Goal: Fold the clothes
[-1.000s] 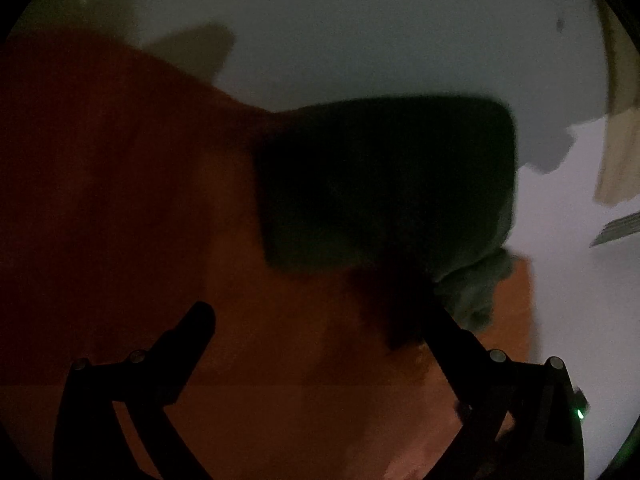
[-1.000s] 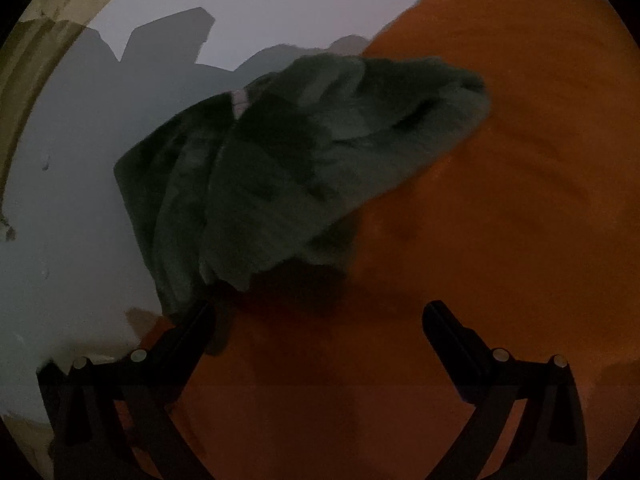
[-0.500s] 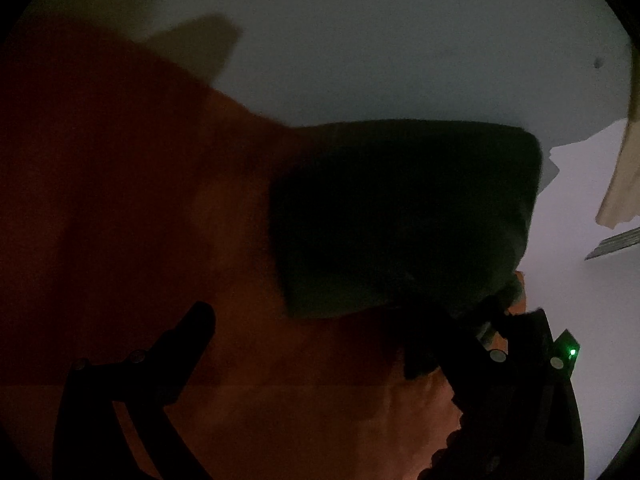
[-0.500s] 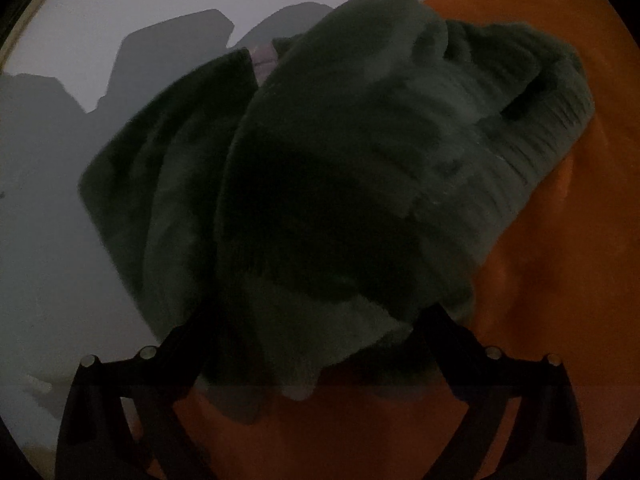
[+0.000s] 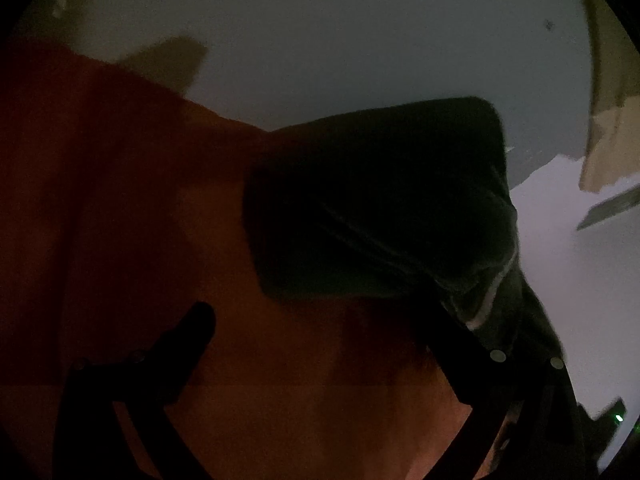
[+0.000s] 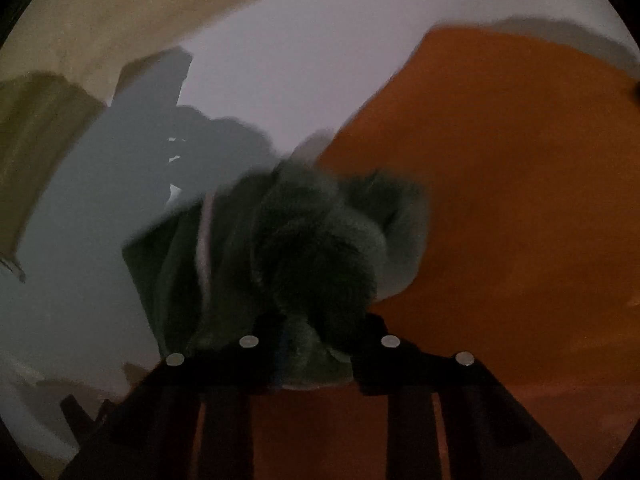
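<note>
We see a dim room that looks like a home, perhaps a bedroom. An orange sheet (image 6: 520, 200) covers a wide soft surface against a plain pale wall (image 5: 360, 40), and a beige cloth (image 6: 120, 20) hangs at the side. A dark green fleece garment (image 6: 320, 248) lies there.

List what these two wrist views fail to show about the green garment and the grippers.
- Left wrist view: dim light hides the green garment's texture; the left gripper's right finger disappears behind it.
- Right wrist view: motion blur smears the garment; bunched fabric covers the right gripper's fingertips.
- Garment type: unreadable in both.
</note>
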`<state>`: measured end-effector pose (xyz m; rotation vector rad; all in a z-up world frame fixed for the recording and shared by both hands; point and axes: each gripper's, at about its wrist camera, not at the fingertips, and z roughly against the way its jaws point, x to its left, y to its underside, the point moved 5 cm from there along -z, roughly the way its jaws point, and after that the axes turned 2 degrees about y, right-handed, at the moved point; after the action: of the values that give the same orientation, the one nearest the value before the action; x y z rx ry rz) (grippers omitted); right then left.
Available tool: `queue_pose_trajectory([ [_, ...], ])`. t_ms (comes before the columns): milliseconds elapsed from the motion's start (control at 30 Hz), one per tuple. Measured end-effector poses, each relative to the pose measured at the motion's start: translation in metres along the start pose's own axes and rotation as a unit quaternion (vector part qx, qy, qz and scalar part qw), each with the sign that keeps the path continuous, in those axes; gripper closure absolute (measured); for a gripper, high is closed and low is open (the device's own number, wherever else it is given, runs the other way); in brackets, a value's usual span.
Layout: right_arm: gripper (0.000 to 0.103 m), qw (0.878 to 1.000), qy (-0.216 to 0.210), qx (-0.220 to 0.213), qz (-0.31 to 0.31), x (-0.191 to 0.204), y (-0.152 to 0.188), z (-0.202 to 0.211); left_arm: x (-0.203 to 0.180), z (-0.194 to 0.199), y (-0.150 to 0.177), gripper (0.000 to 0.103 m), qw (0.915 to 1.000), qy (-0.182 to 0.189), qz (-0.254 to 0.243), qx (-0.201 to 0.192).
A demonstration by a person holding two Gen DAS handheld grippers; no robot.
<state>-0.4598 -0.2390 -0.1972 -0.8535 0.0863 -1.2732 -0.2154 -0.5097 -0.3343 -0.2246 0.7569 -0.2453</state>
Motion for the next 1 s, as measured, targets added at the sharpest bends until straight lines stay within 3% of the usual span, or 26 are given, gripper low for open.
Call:
queue_pose_trajectory([
  [67,0.083,0.998,0.027,-0.049,0.001,-0.031,-0.024,0.049,-0.011,0.004,0.007,0.001,0.9999,0.001,-0.016,0.002],
  [233,0.084,0.994,0.064,-0.082,-0.018,-0.103,-0.047,0.123,-0.05,0.014,0.034,0.001,0.9973,0.006,-0.072,0.014],
  [333,0.084,0.99,0.076,-0.115,-0.035,-0.141,-0.053,0.172,-0.08,0.016,0.054,0.001,0.9925,0.008,-0.12,0.023],
  [400,0.084,0.987,0.086,-0.127,-0.053,-0.174,-0.056,0.2,-0.102,0.024,0.077,0.001,0.9843,0.006,-0.173,0.032],
  [533,0.084,0.973,0.137,-0.172,-0.068,-0.248,-0.059,0.273,-0.147,0.032,0.133,0.001,0.9527,0.006,-0.298,0.057],
  [667,0.084,0.946,0.192,-0.234,-0.117,-0.345,-0.067,0.373,-0.185,0.033,0.199,0.001,0.9182,0.019,-0.383,0.1],
  [800,0.084,0.882,0.301,-0.358,-0.065,-0.388,-0.085,0.522,-0.219,0.032,0.263,0.001,0.8884,0.043,-0.426,0.164],
  [833,0.084,0.874,0.321,-0.362,-0.036,-0.386,-0.088,0.541,-0.227,0.032,0.278,0.001,0.8807,0.049,-0.435,0.18],
  [867,0.084,0.872,0.339,-0.352,-0.012,-0.383,-0.089,0.551,-0.236,0.031,0.294,0.001,0.8727,0.055,-0.444,0.196],
  [933,0.084,0.881,0.357,-0.309,0.017,-0.382,-0.091,0.56,-0.251,0.029,0.314,0.001,0.8582,0.059,-0.464,0.21],
  [1000,0.084,0.898,0.349,-0.267,0.017,-0.385,-0.086,0.554,-0.272,0.043,0.348,0.001,0.8424,0.061,-0.491,0.214],
])
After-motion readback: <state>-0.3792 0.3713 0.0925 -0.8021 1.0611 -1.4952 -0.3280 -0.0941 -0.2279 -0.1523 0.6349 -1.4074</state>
